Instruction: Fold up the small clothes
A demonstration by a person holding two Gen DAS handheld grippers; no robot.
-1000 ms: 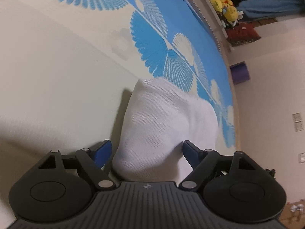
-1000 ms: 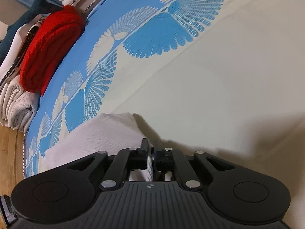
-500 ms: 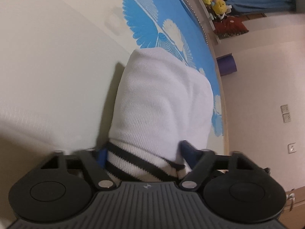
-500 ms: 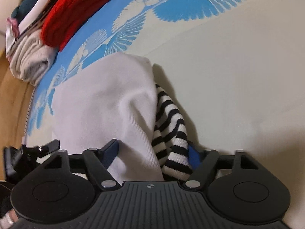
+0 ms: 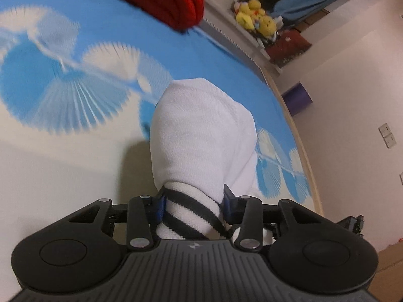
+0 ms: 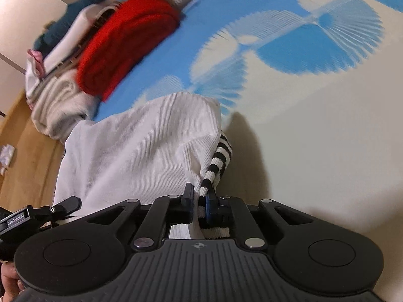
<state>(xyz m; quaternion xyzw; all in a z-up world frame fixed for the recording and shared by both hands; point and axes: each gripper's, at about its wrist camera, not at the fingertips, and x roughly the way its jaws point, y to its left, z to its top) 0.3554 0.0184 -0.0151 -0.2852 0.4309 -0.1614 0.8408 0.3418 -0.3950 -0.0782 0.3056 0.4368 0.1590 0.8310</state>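
1. Blue-and-cream patterned bedding [image 5: 75, 80] spreads out ahead of both tools, with a stack of folded clothes topped by a red knit [image 6: 126, 45] far ahead of the right tool and to its left.
2. A white sock [image 5: 201, 136] with a black-striped cuff [image 5: 191, 211] reaches forward from the tools, its toe end out ahead of them.
3. On the left tool [image 5: 192, 205] the jaws are about half open and closing, with the striped cuff between the blue pads; they look to touch it on both sides.
4. On the right tool [image 6: 200, 198] the jaws are nearly shut and closing, pinching the striped cuff edge and a bit of white fabric between the pads.
5. In the right view, the tip of the left tool shows just to the left of the right tool, so the two grip the cuff end close together.
6. The step in hand seems to be taking up the cuff end for a fold.
7. Next, the cuff probably has to be carried forward over the toe, both grips kept firm so the knit does not slip, then laid down squarely.
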